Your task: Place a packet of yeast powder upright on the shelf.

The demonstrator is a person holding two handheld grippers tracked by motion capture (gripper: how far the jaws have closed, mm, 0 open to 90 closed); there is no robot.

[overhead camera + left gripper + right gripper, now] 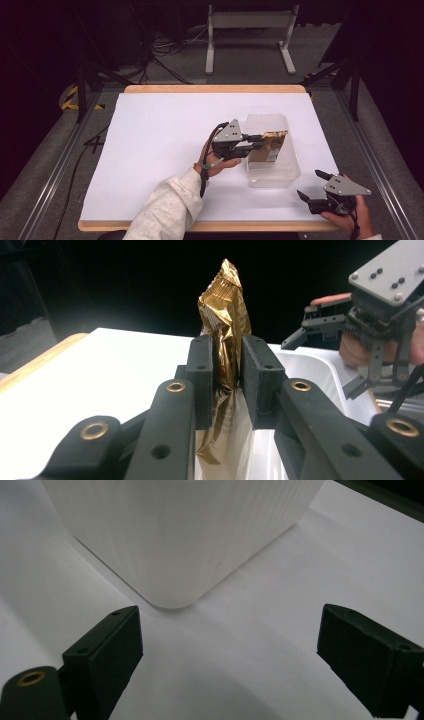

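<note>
The left gripper (227, 385) is holding a gold packet (225, 320) loosely between narrow jaws over a clear tub (290, 167); the right gripper (312, 186) is waiting wide open nearby.

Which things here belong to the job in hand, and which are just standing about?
In use:
- gold foil packet, between the pads of the left gripper
- clear plastic bin, under the packet
- right gripper, jaws wide apart, near the bin's corner

Standing about:
- white table cover
- white metal stand on the floor beyond the table
- cables on the floor
</note>
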